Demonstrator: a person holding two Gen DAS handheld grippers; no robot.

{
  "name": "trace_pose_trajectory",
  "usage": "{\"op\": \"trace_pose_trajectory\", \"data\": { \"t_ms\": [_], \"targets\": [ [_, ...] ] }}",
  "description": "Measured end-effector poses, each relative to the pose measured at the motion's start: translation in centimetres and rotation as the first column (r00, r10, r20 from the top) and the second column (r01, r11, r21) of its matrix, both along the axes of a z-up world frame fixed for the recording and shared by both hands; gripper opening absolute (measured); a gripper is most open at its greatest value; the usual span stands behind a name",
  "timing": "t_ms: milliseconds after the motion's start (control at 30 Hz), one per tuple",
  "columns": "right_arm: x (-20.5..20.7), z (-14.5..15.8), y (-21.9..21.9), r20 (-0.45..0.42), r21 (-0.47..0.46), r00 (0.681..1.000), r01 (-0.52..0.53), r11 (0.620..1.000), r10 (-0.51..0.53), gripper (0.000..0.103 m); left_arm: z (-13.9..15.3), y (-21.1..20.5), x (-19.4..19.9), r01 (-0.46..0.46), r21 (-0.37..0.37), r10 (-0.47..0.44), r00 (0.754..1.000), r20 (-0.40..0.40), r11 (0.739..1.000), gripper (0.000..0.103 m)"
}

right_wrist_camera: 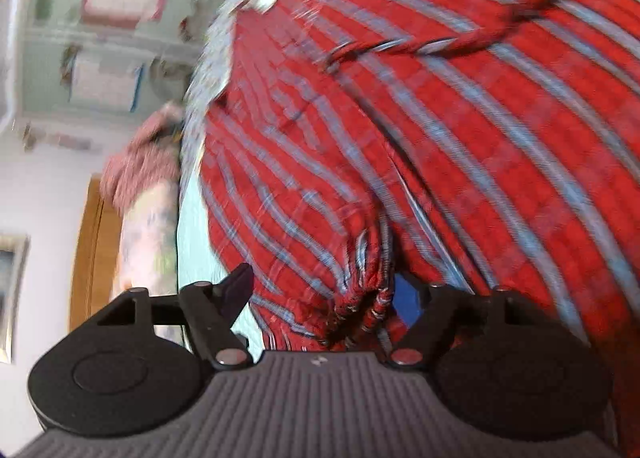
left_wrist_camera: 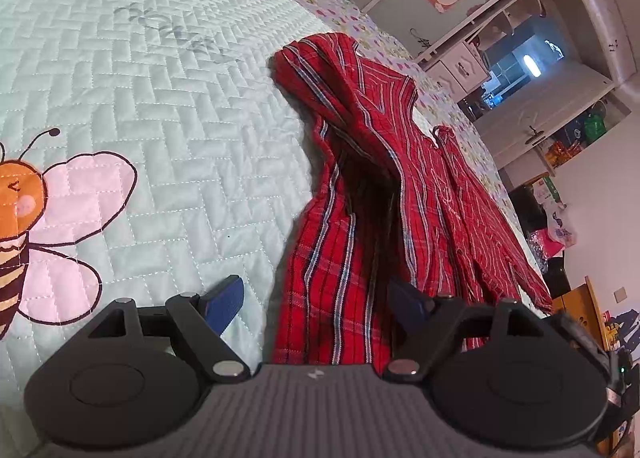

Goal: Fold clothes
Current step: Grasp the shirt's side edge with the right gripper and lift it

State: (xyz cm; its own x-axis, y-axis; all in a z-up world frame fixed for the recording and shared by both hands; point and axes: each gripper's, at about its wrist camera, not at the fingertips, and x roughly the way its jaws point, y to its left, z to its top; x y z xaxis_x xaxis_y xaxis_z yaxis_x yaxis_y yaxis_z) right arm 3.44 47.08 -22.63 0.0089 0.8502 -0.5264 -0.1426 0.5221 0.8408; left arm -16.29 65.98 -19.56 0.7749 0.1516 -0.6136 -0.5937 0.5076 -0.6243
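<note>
shirt (left_wrist_camera: 360,178) on quilt (left_wrist_camera: 160,98), cabinets (left_wrist_camera: 540,58) behind the bed

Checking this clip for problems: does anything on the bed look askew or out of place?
The red plaid shirt lies bunched and tented in ridges on the quilted bedspread, not flat. That fits mid-fold handling. Nothing looks spilled or damaged.

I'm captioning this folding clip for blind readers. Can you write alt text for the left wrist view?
A red plaid shirt lies rumpled on a pale green quilted bedspread printed with cartoon bees. The left gripper has its jaws wide apart, with the shirt's near edge between them but not pinched. Shelves and cupboards stand beyond the bed.
</note>
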Motion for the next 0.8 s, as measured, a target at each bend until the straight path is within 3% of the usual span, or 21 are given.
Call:
{"op": "trace_pose_trajectory", "data": {
  "t_ms": [33, 67, 100, 200, 300, 500, 667, 800],
  "targets": [
    [0.1, -0.1, 0.3, -0.003, 0.008, 1.0, -0.022, 1.0, 0.022, 0.038, 0.0, 0.1, 0.0, 0.002, -0.003, -0.002, 1.0, 0.0, 1.0, 0.083],
    [0.2, -0.3, 0.5, -0.016, 0.02, 0.999, -0.032, 0.999, 0.033, 0.022, 0.0, 0.2, 0.0, 0.005, -0.006, -0.005, 1.0, 0.0, 1.0, 0.083],
    [0.3, -0.2, 0.5, -0.011, 0.027, 0.999, -0.044, 0.999, 0.044, 0.02, 0.0, 0.2, 0.0, 0.008, -0.008, -0.008, 1.0, 0.002, 1.0, 0.083],
    [1.1, 1.4, 0.2, 0.033, 0.061, 0.997, -0.078, 0.995, 0.076, 0.018, -0.2, 0.3, -0.2, 0.015, -0.011, -0.015, 1.0, 0.012, 1.0, 0.083],
    [3.1, 3.2, -1.0, -0.006, 0.186, 0.999, -0.043, 0.982, 0.045, 0.017, -0.2, 0.3, -0.2, 0.016, -0.011, -0.016, 1.0, 0.015, 1.0, 0.083],
    [9.3, 7.6, -4.0, -0.02, 0.404, 0.997, 0.076, 0.912, -0.074, 0.016, -0.1, 0.2, 0.0, 0.006, -0.008, -0.006, 1.0, 0.004, 1.0, 0.083],
    [13.5, 7.9, -7.1, -0.002, 0.445, 0.977, 0.191, 0.875, -0.212, 0.015, -0.1, -0.1, 0.3, 0.003, 0.009, -0.003, 1.0, -0.004, 1.0, 0.085],
    [16.1, 7.8, -6.3, 0.053, 0.383, 0.973, 0.186, 0.905, -0.223, 0.015, 0.0, -0.5, 0.8, 0.006, 0.038, -0.005, 1.0, -0.024, 0.999, 0.09]
  ]
}}
